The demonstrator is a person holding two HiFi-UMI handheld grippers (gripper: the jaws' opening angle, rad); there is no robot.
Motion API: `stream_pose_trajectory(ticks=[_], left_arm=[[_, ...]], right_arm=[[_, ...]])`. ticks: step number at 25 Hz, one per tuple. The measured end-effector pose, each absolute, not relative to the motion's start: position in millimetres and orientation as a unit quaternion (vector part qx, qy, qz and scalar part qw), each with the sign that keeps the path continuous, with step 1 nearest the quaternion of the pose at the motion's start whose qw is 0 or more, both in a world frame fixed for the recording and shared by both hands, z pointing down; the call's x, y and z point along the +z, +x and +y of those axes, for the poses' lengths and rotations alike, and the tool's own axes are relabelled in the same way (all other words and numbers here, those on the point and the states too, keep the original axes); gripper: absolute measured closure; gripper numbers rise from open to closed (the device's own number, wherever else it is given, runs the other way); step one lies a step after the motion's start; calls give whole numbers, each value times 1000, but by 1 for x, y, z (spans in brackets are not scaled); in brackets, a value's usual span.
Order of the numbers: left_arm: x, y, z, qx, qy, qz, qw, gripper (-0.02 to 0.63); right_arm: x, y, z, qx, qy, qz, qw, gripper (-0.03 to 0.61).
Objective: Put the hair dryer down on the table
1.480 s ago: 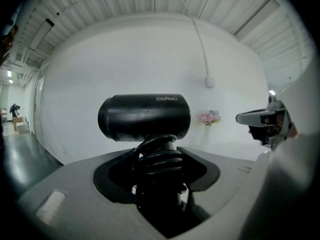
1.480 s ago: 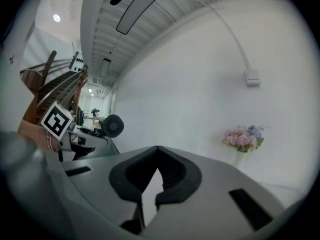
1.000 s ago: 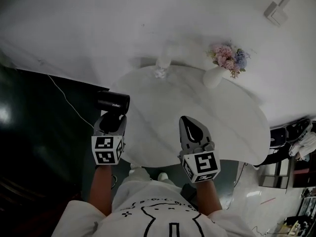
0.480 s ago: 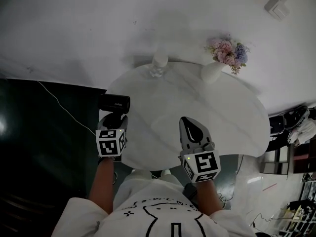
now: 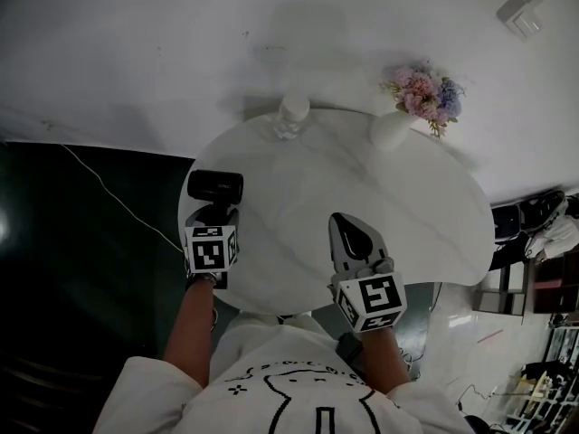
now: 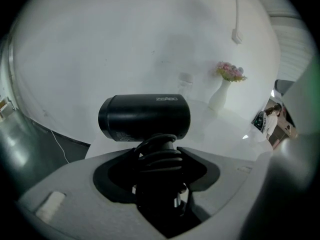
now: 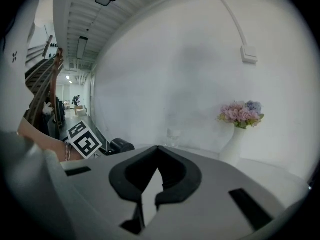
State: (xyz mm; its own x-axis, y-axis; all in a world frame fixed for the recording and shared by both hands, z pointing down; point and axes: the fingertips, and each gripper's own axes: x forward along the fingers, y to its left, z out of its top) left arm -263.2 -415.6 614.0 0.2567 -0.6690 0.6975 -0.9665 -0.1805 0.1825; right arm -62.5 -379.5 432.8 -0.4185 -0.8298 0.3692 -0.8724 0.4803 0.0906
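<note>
Holding the hair dryer: left gripper (image 6: 158, 170), jaws clamped on the dark handle (image 6: 158, 149), the barrel clear beyond them.
Hair dryer (image 5: 215, 186): one; matt black, short cylindrical barrel lying crosswise, pale lettering on its side; over the table's left edge; whether it touches the top cannot be told.
Handle detail: wound with dark ribbed loops, seemingly cord; lower end hidden inside the gripper's grey body.
Right gripper (image 5: 349, 229): jaws together on nothing; grey shell, black pads tapering to a point, over the table's near edge.
Marker cubes (image 5: 210, 250): two, one per gripper, black-and-white squares.
Table (image 5: 425, 242): one; round, white, smooth, faintly veined.
Vase (image 5: 391, 134): one; white, glossy, bulbous, at the far edge, carrying pink and lilac flowers (image 5: 423, 96).
Clear vessel (image 5: 291, 117): one, at the far edge; too blurred to say glass or bottle.
Wire (image 5: 109, 188): one; thin, white, crossing the dark floor left of the table; ends hard to trace.
</note>
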Motion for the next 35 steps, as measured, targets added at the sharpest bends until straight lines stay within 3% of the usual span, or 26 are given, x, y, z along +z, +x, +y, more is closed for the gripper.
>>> stream_pose_trajectory(ticks=[10, 31, 35], left_arm=[[633, -260, -425, 284, 699, -561, 341, 362], [641, -257, -425, 334, 687, -569, 305, 360], [630, -260, -430, 329, 690, -572, 296, 304]], right_arm=[[441, -58, -383, 63, 506, -835, 206, 581], [439, -68, -386, 56, 489, -846, 207, 581], [431, -60, -386, 49, 488, -849, 197, 581]])
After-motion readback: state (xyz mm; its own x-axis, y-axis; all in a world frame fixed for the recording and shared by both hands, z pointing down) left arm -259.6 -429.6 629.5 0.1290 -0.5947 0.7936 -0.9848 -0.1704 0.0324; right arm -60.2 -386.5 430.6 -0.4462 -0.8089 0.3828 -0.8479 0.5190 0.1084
